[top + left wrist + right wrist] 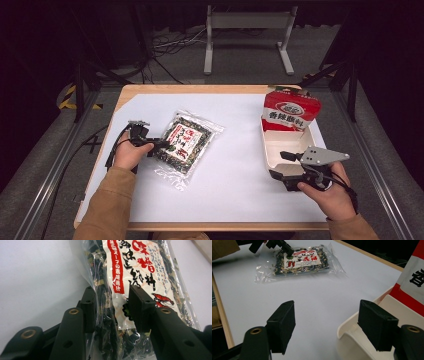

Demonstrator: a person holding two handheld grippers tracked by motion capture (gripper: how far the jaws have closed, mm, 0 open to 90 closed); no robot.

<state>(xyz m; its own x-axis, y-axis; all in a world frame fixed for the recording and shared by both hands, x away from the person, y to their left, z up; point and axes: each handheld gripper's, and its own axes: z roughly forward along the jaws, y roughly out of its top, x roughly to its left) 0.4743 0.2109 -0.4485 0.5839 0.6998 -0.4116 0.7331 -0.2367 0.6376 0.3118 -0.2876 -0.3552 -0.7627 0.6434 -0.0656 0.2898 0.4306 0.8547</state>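
The left gripper [161,145] pinches the near edge of the clear plastic packet of dark dried seaweed [187,141], centre-left of the high view. The right gripper [282,164] stands open, straddling the white plastic tray's [268,150] rim at lower right.

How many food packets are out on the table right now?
2. A clear bag of dried soup mix lies flat left of centre, its near edge between the left gripper jaws. A red and white packet stands in the white tray at right.
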